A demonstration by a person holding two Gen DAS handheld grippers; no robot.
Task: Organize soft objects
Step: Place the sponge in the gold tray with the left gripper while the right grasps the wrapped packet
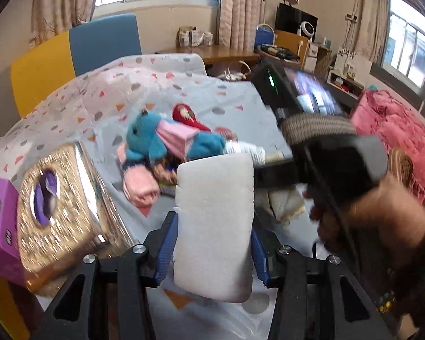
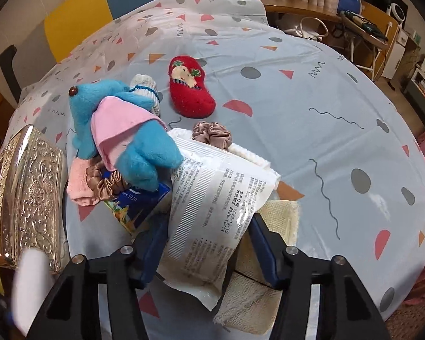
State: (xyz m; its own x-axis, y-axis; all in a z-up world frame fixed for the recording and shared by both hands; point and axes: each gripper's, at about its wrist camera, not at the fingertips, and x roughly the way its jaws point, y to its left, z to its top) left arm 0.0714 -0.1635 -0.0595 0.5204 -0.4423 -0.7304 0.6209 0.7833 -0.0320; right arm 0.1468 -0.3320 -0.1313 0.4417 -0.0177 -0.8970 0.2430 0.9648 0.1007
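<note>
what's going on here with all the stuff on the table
A person is sorting soft things on a patterned tablecloth, one tool in each hand. The left tool is clamped on a white sponge block, held above the table. The right tool has its pads around a white printed packet in the pile beside the blue plush toy. A red slipper-shaped plush lies apart, and an ornate gold box stands at the table's left edge.

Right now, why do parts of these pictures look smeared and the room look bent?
Left wrist view: the other gripper and the hand are motion-blurred, windows glare white. Right wrist view: mostly sharp, a white smear at lower left. Both fisheye lenses curve the table.
</note>
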